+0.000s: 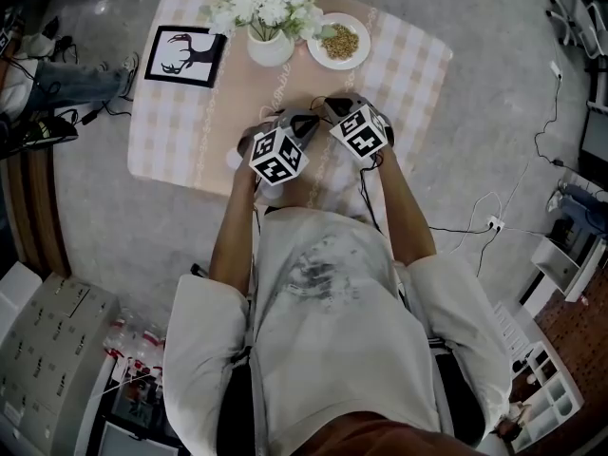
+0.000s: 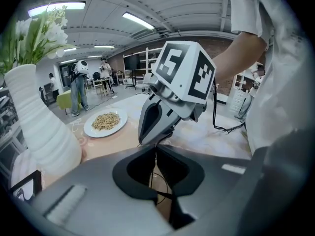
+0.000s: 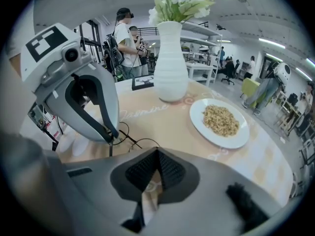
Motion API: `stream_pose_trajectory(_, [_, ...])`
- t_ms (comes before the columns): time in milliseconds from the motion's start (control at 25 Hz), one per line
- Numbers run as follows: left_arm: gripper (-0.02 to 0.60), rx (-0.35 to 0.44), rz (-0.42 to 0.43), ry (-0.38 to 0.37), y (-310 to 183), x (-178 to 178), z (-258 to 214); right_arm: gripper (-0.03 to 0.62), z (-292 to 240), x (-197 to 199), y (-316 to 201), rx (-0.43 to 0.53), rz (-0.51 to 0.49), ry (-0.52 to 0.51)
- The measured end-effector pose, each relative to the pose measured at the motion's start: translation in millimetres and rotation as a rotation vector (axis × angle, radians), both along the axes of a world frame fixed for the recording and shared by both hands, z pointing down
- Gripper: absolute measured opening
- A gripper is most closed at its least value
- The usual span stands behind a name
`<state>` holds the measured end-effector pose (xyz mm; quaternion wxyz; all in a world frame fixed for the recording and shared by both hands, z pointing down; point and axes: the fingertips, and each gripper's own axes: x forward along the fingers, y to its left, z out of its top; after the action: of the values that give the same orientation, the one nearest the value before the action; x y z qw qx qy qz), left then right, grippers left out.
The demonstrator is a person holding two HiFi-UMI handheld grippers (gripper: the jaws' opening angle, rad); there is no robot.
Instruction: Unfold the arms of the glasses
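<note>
Left gripper point(image 2: 155, 147): your jaws are pinched narrow, tips meeting. A thin black wire of the glasses point(image 3: 129, 138) shows in the slit just behind them. The right gripper view shows the same tips clamped on that wire.

Right gripper point(image 3: 157, 151): your jaws are drawn together at the tips. A loop of the wire frame runs right up to them, so they look closed on it.

Glasses: a thin dark wire frame, stretched between your 2 grippers' tips. It is low over the near part of the table point(image 1: 190, 112), on your side of the vase point(image 3: 171, 63). No view shows whether it touches the cloth. In the head view it is hidden under the grippers.

Grippers together: you have them tip to tip, almost touching. The 2 marker cubes point(image 1: 278, 155) sit side by side over the table's near edge.

Table: a checked cloth with a plain tan strip down the middle.

Vase: white and ribbed, upright, holding white flowers point(image 1: 271, 3), at the far side of the table.

Plate point(image 3: 196, 118): white, with a heap of pale grains point(image 3: 220, 119), just beside the vase on your right.

Framed deer picture point(image 1: 185, 55): lies flat on the cloth to the left of the vase, apart from it.
</note>
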<state>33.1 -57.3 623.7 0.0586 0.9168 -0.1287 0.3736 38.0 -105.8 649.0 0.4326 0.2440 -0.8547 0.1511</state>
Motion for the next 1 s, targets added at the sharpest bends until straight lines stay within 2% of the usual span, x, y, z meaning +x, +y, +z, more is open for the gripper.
stream_pose_trajectory(680, [0.018,0.031,-0.064,0.034,9,-14,-18,0.017,-1,-1,-1,0.011,0.012,-0.009])
stream_pose_trajectory(1000, [0.017,0.041,-0.142,0.074,5,-27,-32,0.015,-1,-3,0,0.041,-0.004,0.019])
